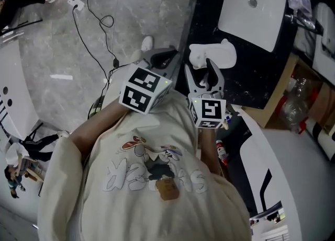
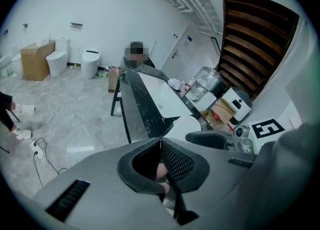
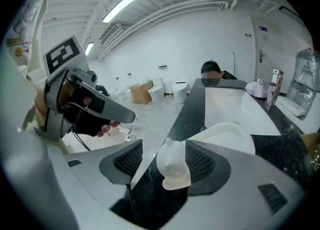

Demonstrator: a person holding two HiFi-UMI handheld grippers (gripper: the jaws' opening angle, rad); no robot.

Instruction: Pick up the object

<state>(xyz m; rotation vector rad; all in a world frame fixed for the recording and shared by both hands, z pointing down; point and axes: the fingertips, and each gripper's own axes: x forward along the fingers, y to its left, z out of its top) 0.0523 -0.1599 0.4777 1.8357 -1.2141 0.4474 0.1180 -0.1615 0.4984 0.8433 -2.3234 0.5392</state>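
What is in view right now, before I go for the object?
object: one, white, on the counter between the right gripper's jaws
counter: one, black, ahead
sink: one, white, on the counter
jug: one, clear, right of the sink
box: one, brown, by the far wall
toilets: two, white, beside the box
cable: one, black, on the floor
person: one, dark top, at the counter's far end
left gripper: one, grey, jaws together, empty
right gripper: one, grey, jaws apart around the object
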